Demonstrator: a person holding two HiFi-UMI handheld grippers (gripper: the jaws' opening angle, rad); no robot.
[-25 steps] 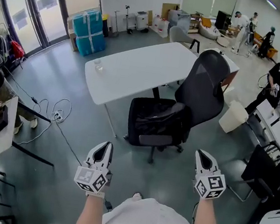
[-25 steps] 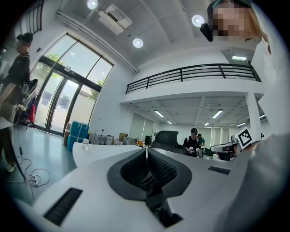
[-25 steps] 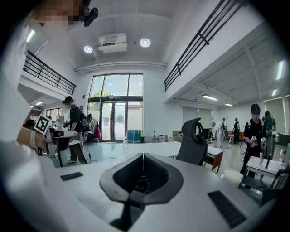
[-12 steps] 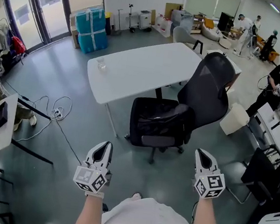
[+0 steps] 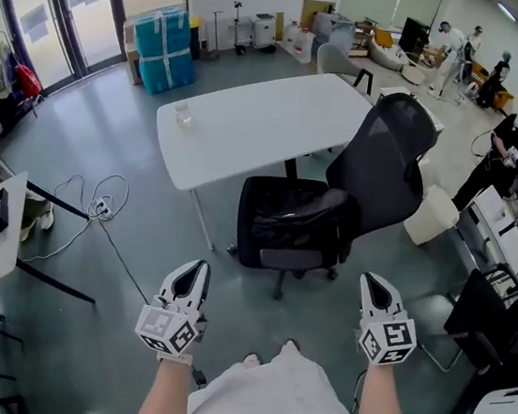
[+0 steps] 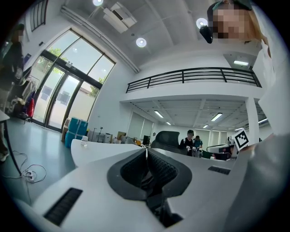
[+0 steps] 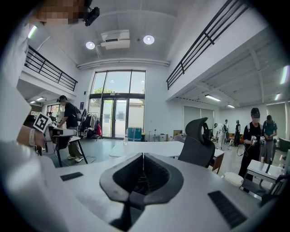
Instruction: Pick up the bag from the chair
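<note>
as shoe tip (image 5: 290, 346) pokes into view below, hinting at step forward, little else differs from second ago: left gripper (image 5: 194, 272) and right gripper (image 5: 372, 286) held near body, jaws clenched on nothing. black bag (image 5: 291, 217) slumped on seat of office chair (image 5: 384, 156), well apart from both; reach not begun. bag contents unseen; blue crates (image 5: 164, 47) by window strapped, contents hidden.

White table (image 5: 260, 126), small clear container (image 5: 183, 114) on it; blue boxes (image 5: 164, 52) beyond.

Bright, even daylight; fisheye-warped edges
</note>
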